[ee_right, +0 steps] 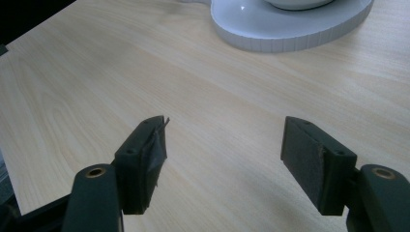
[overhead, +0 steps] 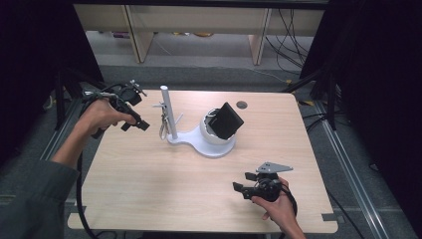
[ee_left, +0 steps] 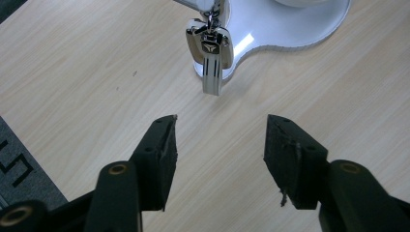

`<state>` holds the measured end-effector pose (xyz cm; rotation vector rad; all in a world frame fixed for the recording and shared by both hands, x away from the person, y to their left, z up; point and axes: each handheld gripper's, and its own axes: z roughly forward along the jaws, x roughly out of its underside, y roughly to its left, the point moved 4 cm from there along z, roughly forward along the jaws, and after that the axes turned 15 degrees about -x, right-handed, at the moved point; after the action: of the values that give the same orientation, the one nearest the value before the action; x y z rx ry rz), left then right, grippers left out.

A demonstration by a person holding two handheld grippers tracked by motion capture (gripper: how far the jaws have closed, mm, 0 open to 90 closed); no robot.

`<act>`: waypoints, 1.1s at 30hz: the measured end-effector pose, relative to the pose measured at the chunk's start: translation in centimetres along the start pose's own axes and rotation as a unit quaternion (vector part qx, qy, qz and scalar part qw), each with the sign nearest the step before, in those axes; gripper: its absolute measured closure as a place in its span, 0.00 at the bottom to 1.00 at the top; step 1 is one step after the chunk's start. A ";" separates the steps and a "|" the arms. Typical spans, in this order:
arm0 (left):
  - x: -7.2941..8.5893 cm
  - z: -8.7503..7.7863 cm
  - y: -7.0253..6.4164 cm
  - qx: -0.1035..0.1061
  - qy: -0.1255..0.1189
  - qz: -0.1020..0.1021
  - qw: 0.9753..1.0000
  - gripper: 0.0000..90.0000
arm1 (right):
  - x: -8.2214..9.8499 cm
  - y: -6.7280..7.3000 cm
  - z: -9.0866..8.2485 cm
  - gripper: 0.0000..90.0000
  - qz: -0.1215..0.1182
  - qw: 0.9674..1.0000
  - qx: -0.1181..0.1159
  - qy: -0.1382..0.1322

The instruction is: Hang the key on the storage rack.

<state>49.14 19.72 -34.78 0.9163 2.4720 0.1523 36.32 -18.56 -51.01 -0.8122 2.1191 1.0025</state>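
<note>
A white stand (overhead: 201, 140) sits mid-table with an upright post (overhead: 167, 110) and a bowl that holds a tilted black box (overhead: 226, 120). A silver key fob (ee_left: 210, 50) hangs from the post's hook, also seen as the key fob (overhead: 163, 128) in the high view. My left gripper (overhead: 135, 123) is open, left of the post, its jaws pointing at the fob from a short way off; in the left gripper view the left gripper (ee_left: 220, 137) has nothing between its jaws. My right gripper (overhead: 243, 183) is open and empty near the table's front right; the right gripper (ee_right: 225, 140) faces the stand's base (ee_right: 290, 24).
The wooden table (overhead: 149, 184) has a round cable hole (overhead: 242, 104) at the back. Dark rails and cables run along both sides. Shelving legs stand on the floor beyond the far edge.
</note>
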 end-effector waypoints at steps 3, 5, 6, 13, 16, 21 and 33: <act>0.6 0.0 -0.5 0.003 0.002 0.009 1.000 0.46 | 0.0 0.0 0.0 0.38 0.000 1.000 0.001 0.002; 0.9 0.0 -0.8 0.003 -0.002 0.010 1.000 0.39 | 0.0 0.1 -0.1 0.38 0.001 1.000 0.007 0.006; 1.1 0.1 -1.1 0.003 -0.011 0.001 1.000 0.39 | 0.0 0.1 -0.1 0.38 0.001 1.000 0.007 0.006; 3.0 -0.2 -3.5 0.020 -0.022 0.016 0.999 0.33 | 0.0 -0.1 -0.1 0.38 -0.004 1.000 0.012 0.006; 3.8 -0.2 -4.0 0.022 -0.027 0.017 0.999 0.31 | 0.1 0.1 0.0 0.38 0.005 1.000 0.007 0.006; 4.9 -0.1 -4.6 0.030 -0.027 0.018 0.999 0.31 | 0.0 -0.1 0.0 0.38 -0.011 1.000 0.006 0.005; 7.0 0.6 -6.5 0.047 -0.034 0.022 0.998 0.29 | 0.2 0.2 0.1 0.38 0.001 1.000 0.005 0.007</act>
<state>41.11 19.09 -39.96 0.9984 2.4148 0.0194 36.13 -18.48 -51.09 -0.8138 2.1360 0.9884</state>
